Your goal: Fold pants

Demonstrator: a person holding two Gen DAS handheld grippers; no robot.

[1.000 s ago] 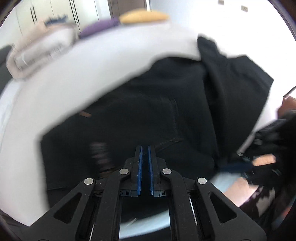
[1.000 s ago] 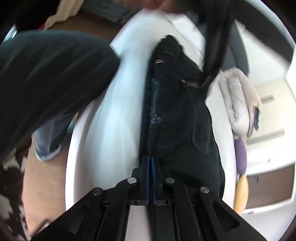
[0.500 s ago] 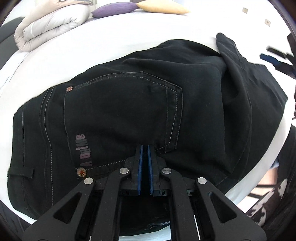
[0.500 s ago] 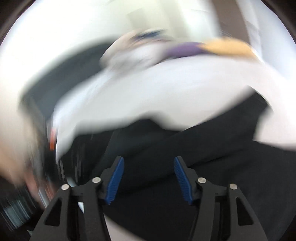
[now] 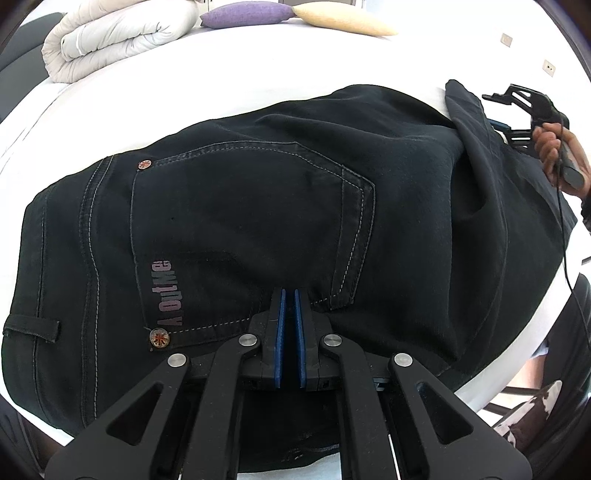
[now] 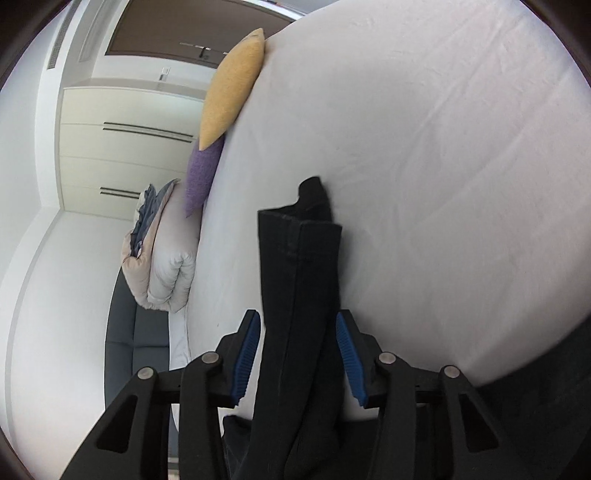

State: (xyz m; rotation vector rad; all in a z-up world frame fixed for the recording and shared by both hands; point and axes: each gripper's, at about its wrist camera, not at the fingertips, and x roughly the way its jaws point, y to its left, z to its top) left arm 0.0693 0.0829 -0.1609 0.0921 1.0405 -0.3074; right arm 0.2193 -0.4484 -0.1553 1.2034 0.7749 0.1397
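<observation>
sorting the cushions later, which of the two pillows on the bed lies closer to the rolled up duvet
The purple pillow. It lies between the rolled white duvet and the yellow pillow, which sits farther along the edge of the bed.

Both the left gripper (image 5: 289, 295) and the right gripper (image 6: 298, 325) had black cut-out linkage arms, silver pivot screws and ribbed blue pads (image 6: 347, 356), while a thin black cable (image 5: 565, 236) hung beside the hand (image 5: 557, 151).

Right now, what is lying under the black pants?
Under the black pants there is the white bed sheet, visible all around them. Whether anything else lies beneath cannot be seen: the cloth covers that part of the bed.
</observation>
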